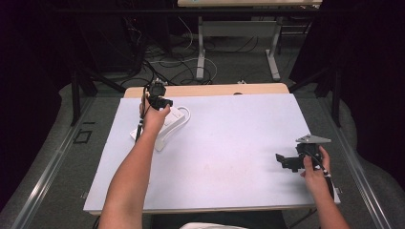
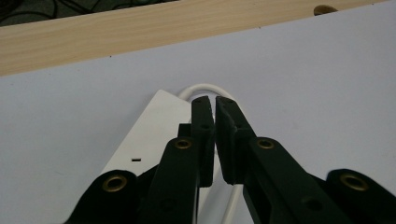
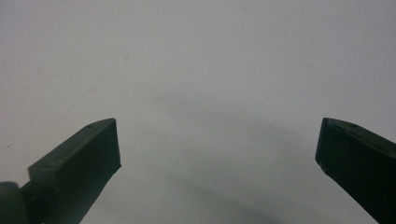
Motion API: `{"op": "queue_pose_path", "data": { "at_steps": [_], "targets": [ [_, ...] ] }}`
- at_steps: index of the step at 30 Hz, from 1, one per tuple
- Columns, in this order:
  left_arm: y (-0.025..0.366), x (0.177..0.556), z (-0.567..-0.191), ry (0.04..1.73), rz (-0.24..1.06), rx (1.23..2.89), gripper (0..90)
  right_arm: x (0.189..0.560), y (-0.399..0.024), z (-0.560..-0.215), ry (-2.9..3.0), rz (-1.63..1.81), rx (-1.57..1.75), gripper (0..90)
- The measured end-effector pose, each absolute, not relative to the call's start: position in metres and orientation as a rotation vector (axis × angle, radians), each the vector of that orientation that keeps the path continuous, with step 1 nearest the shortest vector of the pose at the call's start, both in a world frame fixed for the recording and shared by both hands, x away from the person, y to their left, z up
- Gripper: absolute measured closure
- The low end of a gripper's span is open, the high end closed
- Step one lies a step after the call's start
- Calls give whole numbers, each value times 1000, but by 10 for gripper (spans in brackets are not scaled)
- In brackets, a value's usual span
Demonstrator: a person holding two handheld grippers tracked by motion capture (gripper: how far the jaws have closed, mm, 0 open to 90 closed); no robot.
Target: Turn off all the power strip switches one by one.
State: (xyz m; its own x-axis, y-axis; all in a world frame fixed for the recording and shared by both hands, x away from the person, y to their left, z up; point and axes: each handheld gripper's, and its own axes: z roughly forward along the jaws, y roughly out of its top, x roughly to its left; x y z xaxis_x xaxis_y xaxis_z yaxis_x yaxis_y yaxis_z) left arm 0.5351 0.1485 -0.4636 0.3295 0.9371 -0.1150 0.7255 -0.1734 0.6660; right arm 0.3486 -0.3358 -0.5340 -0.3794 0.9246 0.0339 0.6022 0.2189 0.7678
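Left hand-held gripper (image 2: 215,105) nearly closed over white power strip (image 2: 152,135) | right hand-held gripper (image 3: 217,144) wide apart

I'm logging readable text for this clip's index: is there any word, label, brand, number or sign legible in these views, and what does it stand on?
None can be read.
White power strip: one small dark mark on its top face, too small to tell whether it is lettering.
White table sheet: blank.
Left claw and right claw: plain black jaws, no markings visible.
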Motion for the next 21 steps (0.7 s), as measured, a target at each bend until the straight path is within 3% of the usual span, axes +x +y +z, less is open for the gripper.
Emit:
{"op": "queue_pose_path", "data": {
  "at_steps": [21],
  "targets": [
    [142, 558, -488, 1533, 397, 1964, 900, 351, -334, -537, 2077, 1001, 1422, 0]
  ]
}}
